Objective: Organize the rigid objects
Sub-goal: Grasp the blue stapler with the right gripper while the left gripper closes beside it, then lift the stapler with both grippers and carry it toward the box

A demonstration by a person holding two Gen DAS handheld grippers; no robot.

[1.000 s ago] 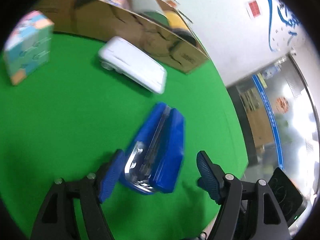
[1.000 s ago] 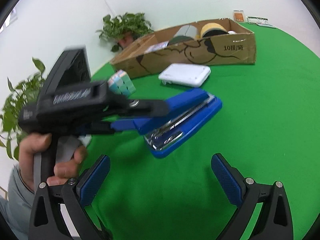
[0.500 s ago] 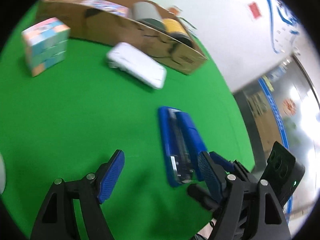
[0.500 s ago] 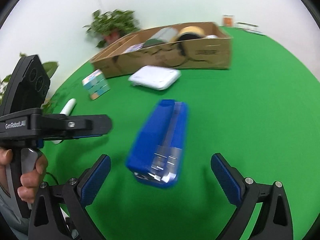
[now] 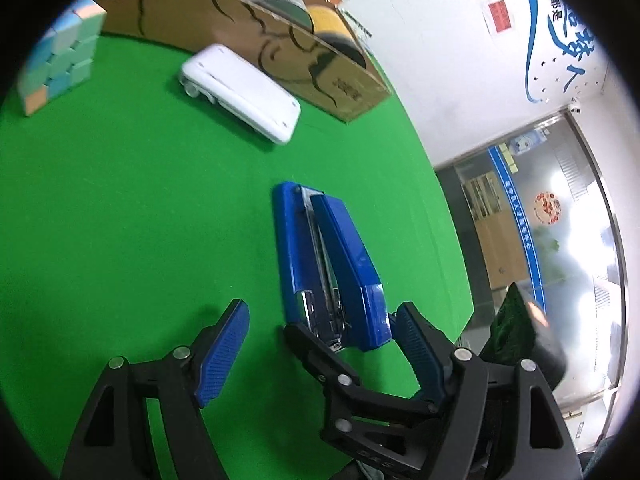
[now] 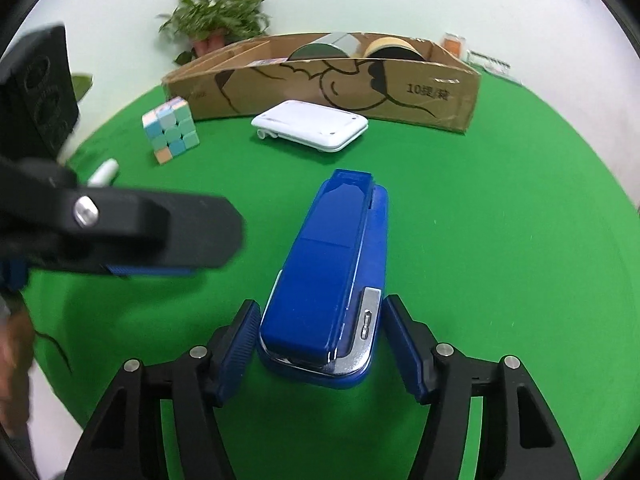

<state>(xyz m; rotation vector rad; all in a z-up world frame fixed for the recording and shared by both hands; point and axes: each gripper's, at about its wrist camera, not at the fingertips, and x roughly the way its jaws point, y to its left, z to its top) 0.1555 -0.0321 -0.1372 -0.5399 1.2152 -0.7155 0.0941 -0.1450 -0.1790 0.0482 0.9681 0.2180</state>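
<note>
A blue stapler [image 6: 324, 272] lies on the green cloth [image 6: 500, 240], pointing away toward the cardboard box. My right gripper [image 6: 320, 340] straddles the stapler's near end. Its jaws are closing, and each pad stands close beside the stapler with a thin gap. In the left wrist view the stapler [image 5: 320, 256] has one black finger [image 5: 316, 356] of the right gripper against its near end. My left gripper [image 5: 320, 344] is open and grips nothing. One of its fingers [image 6: 160, 228] reaches in from the left, apart from the stapler.
At the back stands a long cardboard box [image 6: 400, 88] holding tape rolls, with a flat white device [image 6: 312, 124] in front of it. A pastel cube [image 6: 172, 128] and a white tube [image 6: 104, 170] lie to the left. A potted plant [image 6: 216, 16] stands behind the box.
The stapler has swung round from beside the left gripper to lie lengthwise in front of the right one. The right jaws have come down and narrowed around its near end. The left gripper has drawn aside.
</note>
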